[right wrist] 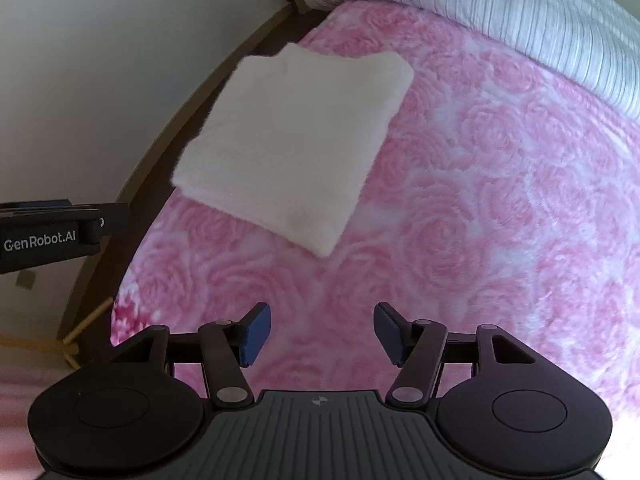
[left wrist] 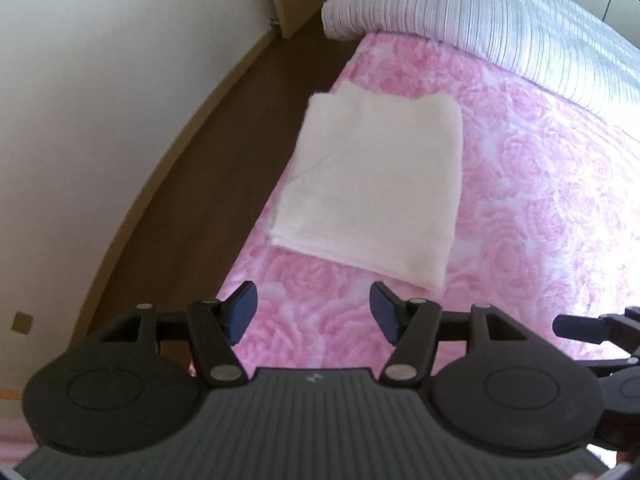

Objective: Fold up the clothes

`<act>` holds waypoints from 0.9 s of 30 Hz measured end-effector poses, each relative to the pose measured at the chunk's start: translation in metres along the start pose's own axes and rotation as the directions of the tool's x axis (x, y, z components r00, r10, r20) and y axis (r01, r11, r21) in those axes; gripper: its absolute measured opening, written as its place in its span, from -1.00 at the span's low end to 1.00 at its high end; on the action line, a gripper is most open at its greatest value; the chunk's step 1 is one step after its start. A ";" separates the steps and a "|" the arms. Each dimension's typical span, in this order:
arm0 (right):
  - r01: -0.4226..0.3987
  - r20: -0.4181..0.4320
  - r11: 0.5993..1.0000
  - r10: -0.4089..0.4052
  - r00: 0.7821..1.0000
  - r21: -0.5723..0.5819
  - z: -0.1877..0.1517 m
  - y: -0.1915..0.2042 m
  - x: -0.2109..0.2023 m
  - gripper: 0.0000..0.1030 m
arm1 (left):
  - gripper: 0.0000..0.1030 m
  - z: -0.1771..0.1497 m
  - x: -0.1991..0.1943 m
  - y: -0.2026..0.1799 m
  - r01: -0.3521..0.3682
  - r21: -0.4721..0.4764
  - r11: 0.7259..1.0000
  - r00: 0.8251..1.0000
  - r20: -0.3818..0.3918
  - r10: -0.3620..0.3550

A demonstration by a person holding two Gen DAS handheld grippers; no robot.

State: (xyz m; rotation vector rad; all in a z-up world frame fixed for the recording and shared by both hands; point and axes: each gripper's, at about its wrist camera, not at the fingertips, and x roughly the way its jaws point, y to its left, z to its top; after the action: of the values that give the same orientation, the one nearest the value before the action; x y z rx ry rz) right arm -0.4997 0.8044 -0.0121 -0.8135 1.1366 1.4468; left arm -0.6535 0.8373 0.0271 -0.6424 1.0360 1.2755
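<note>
Garment (left wrist: pixel 372 184) folded on bedspread (left wrist: pixel 520 200); L tongs (left wrist: pixel 313 312), R tongs (right wrist: pixel 322 334) released; R view: logo.

Soft daylight, fisheye-warped, slightly blurred.

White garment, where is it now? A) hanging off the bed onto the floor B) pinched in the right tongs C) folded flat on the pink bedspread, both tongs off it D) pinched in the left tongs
C: the white garment lies folded on the pink bedspread, with the left tongs and right tongs both open and short of it.
</note>
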 end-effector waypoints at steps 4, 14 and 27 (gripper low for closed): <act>0.000 0.019 0.999 0.000 1.000 -0.036 -0.010 -0.008 -0.028 0.18 | 0.14 -0.012 -0.031 -0.019 -0.006 -0.027 1.000 1.000 0.009 0.007; -0.017 0.068 1.000 0.018 0.998 -0.027 -0.021 -0.034 -0.084 0.18 | 0.14 -0.029 -0.090 -0.052 0.011 -0.083 0.997 0.997 0.074 -0.005; -0.031 0.105 0.999 0.028 0.994 0.033 0.001 -0.039 -0.097 0.18 | 0.10 0.005 -0.080 -0.050 0.026 -0.080 0.996 0.998 0.057 -0.021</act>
State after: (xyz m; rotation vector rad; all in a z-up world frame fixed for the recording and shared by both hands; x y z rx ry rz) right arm -0.4426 0.7729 0.0693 -0.6913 1.0949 1.4732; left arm -0.6012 0.7947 0.0930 -0.6746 0.9322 1.3126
